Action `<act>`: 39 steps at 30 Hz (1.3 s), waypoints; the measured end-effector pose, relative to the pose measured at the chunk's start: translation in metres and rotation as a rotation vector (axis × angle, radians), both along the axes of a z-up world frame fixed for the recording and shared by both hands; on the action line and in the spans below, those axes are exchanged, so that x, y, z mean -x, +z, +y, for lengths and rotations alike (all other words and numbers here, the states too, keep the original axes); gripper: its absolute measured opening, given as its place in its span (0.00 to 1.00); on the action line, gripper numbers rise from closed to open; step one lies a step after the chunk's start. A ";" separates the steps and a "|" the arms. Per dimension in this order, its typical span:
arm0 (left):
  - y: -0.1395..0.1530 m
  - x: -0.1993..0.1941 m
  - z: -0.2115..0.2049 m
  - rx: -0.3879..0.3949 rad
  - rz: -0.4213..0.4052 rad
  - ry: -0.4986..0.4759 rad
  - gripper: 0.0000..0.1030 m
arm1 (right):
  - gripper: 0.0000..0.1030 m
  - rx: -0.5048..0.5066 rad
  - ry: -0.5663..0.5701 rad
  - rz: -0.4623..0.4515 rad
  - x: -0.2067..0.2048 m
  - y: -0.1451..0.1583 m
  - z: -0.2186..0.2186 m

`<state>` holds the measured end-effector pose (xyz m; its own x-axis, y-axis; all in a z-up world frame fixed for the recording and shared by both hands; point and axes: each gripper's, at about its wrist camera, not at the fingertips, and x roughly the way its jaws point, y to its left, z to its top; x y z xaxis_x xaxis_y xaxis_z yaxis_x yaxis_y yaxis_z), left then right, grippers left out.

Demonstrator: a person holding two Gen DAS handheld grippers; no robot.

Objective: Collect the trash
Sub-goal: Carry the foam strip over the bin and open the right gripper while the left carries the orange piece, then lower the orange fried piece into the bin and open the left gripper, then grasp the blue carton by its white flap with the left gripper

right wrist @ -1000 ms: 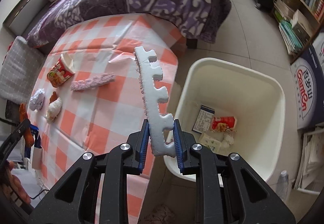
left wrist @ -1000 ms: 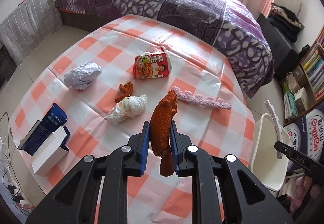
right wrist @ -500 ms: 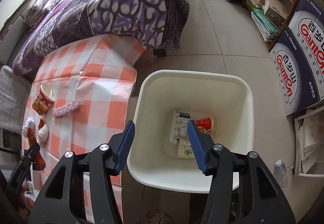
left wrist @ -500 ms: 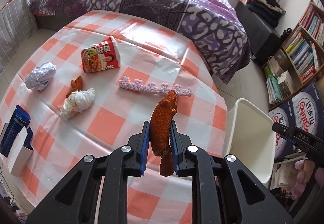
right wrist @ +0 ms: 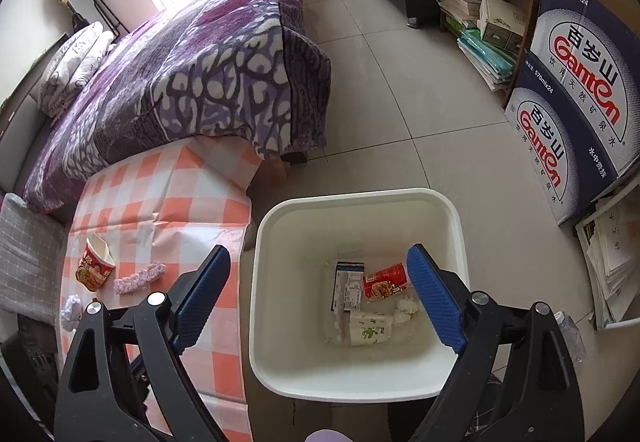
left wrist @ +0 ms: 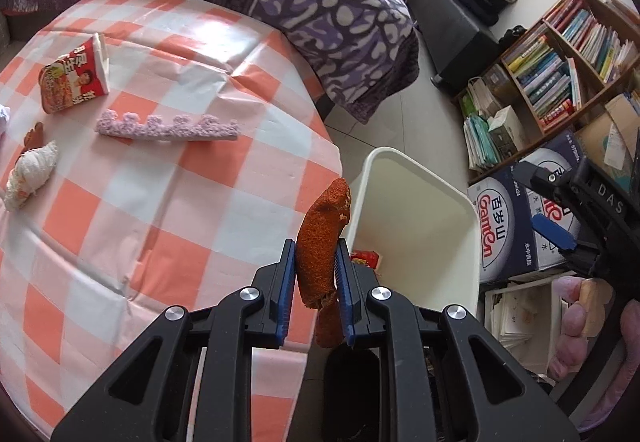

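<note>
A: Left gripper [left wrist: 316, 274]? 
B: Clamped on the orange-brown scrap [left wrist: 322, 242], long axis upright along the fingers. White bin [left wrist: 420, 178] sits just right and below, beside the table edge [left wrist: 332, 162], so the drop looks like a short shift right

A: Right gripper [right wrist: 316, 294]? 
B: Jaws spread wide, empty, hanging over the bin [right wrist: 356, 202]

A: View differences? 
B: Right wrist shows the bin's contents, cartons and a red wrapper [right wrist: 384, 280]; left wrist shows leftover noodle cup [left wrist: 74, 76], purple strip [left wrist: 166, 126], white wad [left wrist: 30, 174] on the table
</note>
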<state>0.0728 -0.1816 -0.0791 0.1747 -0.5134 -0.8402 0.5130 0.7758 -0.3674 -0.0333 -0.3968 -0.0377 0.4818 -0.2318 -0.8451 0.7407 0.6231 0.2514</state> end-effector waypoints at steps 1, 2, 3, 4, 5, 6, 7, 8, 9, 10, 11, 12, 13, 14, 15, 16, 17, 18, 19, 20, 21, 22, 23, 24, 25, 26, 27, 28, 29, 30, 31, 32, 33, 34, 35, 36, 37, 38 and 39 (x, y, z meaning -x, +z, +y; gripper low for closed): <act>-0.002 0.003 -0.005 0.000 0.003 -0.011 0.19 | 0.84 -0.012 -0.004 -0.008 0.001 0.001 -0.001; -0.003 0.005 -0.011 0.000 0.007 -0.020 0.19 | 0.84 -0.026 -0.008 -0.018 0.003 0.001 -0.004; -0.006 0.007 -0.017 0.001 0.016 -0.028 0.19 | 0.84 -0.034 -0.013 -0.027 0.004 0.003 -0.006; -0.008 0.009 -0.022 0.006 0.030 -0.034 0.19 | 0.84 -0.041 -0.024 -0.038 0.006 0.004 -0.009; -0.010 0.011 -0.027 0.013 0.043 -0.041 0.19 | 0.84 -0.046 -0.033 -0.048 0.007 0.006 -0.011; -0.012 0.013 -0.032 0.018 0.053 -0.049 0.19 | 0.84 -0.051 -0.043 -0.058 0.008 0.007 -0.013; -0.014 0.016 -0.038 0.023 0.059 -0.059 0.19 | 0.84 -0.055 -0.054 -0.068 0.009 0.008 -0.017; -0.015 0.018 -0.042 0.027 0.065 -0.069 0.19 | 0.84 -0.055 -0.062 -0.074 0.010 0.009 -0.018; -0.017 0.020 -0.046 0.036 0.073 -0.079 0.19 | 0.85 -0.053 -0.072 -0.080 0.012 0.011 -0.021; -0.019 0.022 -0.050 0.048 0.084 -0.092 0.20 | 0.86 -0.051 -0.081 -0.084 0.013 0.012 -0.023; -0.021 0.023 -0.053 0.059 0.099 -0.103 0.22 | 0.86 -0.050 -0.089 -0.087 0.014 0.012 -0.025; -0.022 0.025 -0.055 0.070 0.115 -0.109 0.26 | 0.88 -0.052 -0.097 -0.090 0.015 0.013 -0.027; -0.022 0.026 -0.055 0.082 0.127 -0.112 0.28 | 0.88 -0.056 -0.103 -0.092 0.016 0.013 -0.029; -0.023 0.026 -0.056 0.090 0.133 -0.115 0.29 | 0.88 -0.064 -0.109 -0.093 0.017 0.012 -0.031; -0.022 0.026 -0.055 0.091 0.133 -0.115 0.31 | 0.88 -0.071 -0.114 -0.094 0.018 0.011 -0.032; -0.021 0.026 -0.054 0.088 0.126 -0.112 0.33 | 0.89 -0.076 -0.116 -0.094 0.018 0.011 -0.033; -0.020 0.026 -0.052 0.086 0.120 -0.108 0.34 | 0.89 -0.079 -0.115 -0.093 0.018 0.010 -0.032; -0.019 0.025 -0.050 0.085 0.114 -0.103 0.34 | 0.89 -0.079 -0.111 -0.091 0.017 0.010 -0.031; -0.017 0.024 -0.047 0.083 0.109 -0.099 0.35 | 0.89 -0.074 -0.104 -0.088 0.015 0.010 -0.029; -0.016 0.023 -0.045 0.081 0.103 -0.093 0.35 | 0.89 -0.068 -0.098 -0.085 0.014 0.010 -0.027; -0.014 0.022 -0.042 0.078 0.095 -0.087 0.36 | 0.89 -0.060 -0.089 -0.081 0.012 0.010 -0.024; -0.013 0.020 -0.040 0.074 0.088 -0.083 0.37 | 0.89 -0.053 -0.083 -0.076 0.010 0.010 -0.021; -0.011 0.019 -0.038 0.071 0.079 -0.078 0.37 | 0.89 -0.045 -0.075 -0.071 0.007 0.010 -0.018; -0.009 0.018 -0.035 0.068 0.071 -0.073 0.38 | 0.89 -0.039 -0.067 -0.066 0.005 0.010 -0.015; -0.008 0.016 -0.033 0.066 0.066 -0.067 0.39 | 0.89 -0.035 -0.059 -0.061 0.003 0.009 -0.012; -0.007 0.014 -0.030 0.060 0.061 -0.060 0.40 | 0.89 -0.032 -0.052 -0.057 0.001 0.009 -0.010; -0.006 0.012 -0.027 0.052 0.054 -0.052 0.41 | 0.90 -0.027 -0.044 -0.050 -0.002 0.008 -0.007; -0.005 0.011 -0.023 0.044 0.047 -0.042 0.42 | 0.91 -0.020 -0.035 -0.043 -0.004 0.008 -0.004; -0.005 0.008 -0.020 0.037 0.041 -0.033 0.43 | 0.91 -0.013 -0.027 -0.037 -0.006 0.007 -0.001; -0.004 0.006 -0.016 0.028 0.034 -0.023 0.45 | 0.91 -0.003 -0.018 -0.030 -0.009 0.007 0.003; -0.003 0.003 -0.012 0.019 0.027 -0.011 0.47 | 0.91 0.005 -0.009 -0.024 -0.012 0.007 0.007; -0.003 0.000 -0.007 0.010 0.020 0.001 0.48 | 0.92 0.011 0.000 -0.017 -0.015 0.006 0.010; -0.002 -0.002 -0.003 -0.001 0.011 0.011 0.50 | 0.92 0.019 0.014 -0.010 -0.018 0.006 0.015; -0.001 -0.005 0.001 -0.015 0.000 0.023 0.53 | 0.92 0.028 0.027 -0.003 -0.022 0.006 0.019; -0.001 -0.008 0.006 -0.035 -0.014 0.036 0.54 | 0.92 0.036 0.038 0.002 -0.025 0.005 0.023; 0.000 -0.010 0.011 -0.054 -0.030 0.046 0.58 | 0.92 0.046 0.054 0.009 -0.029 0.005 0.028; 0.001 -0.012 0.016 -0.075 -0.046 0.058 0.63 | 0.93 0.054 0.069 0.015 -0.032 0.005 0.033; 0.002 -0.015 0.021 -0.094 -0.062 0.069 0.64 | 0.93 0.061 0.087 0.021 -0.035 0.004 0.038; 0.003 -0.018 0.027 -0.114 -0.078 0.078 0.67 | 0.93 0.066 0.101 0.026 -0.039 0.004 0.043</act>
<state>0.0904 -0.1549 -0.0765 0.2777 -0.3980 -0.8743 0.4732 0.8487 -0.2361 0.0052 -0.3536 -0.0341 0.4836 -0.2388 -0.8421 0.6792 0.7092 0.1889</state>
